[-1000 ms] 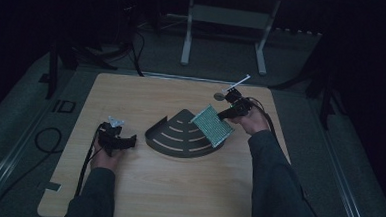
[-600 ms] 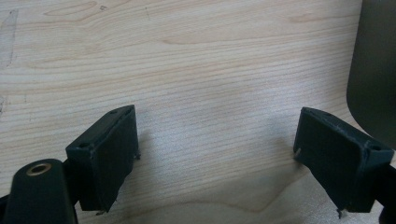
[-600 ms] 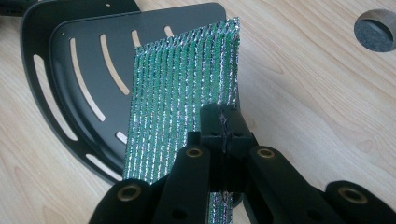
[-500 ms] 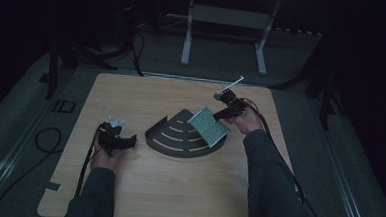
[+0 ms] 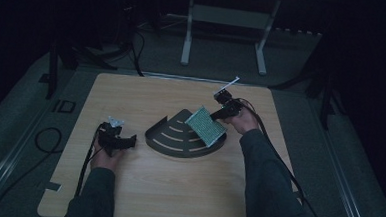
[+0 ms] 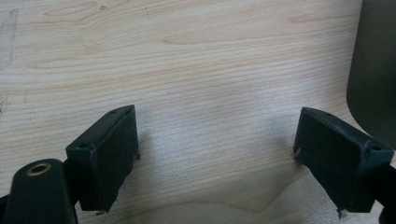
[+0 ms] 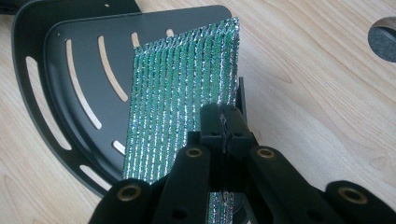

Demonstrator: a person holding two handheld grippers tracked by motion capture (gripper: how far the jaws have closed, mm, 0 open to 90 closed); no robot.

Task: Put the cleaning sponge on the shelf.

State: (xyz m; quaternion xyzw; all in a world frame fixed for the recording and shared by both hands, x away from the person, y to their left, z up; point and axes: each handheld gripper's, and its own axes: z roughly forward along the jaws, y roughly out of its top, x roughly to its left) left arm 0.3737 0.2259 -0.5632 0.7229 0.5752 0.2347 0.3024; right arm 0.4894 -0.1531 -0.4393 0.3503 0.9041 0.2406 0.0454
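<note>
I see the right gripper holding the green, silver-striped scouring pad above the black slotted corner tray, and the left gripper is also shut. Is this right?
Not quite: the left gripper is open, its jaws wide apart over bare wood in the left gripper view. The right gripper does hold the green, silver-striped scouring pad above the black slotted corner tray.

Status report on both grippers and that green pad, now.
Right gripper shut on green pad, over black corner tray. Left gripper open, on bare table. Nothing in the way.

room: dim | floor: grey carpet, cables | worktop: pale wood grain | rear: white table frame | left: dark stand
</note>
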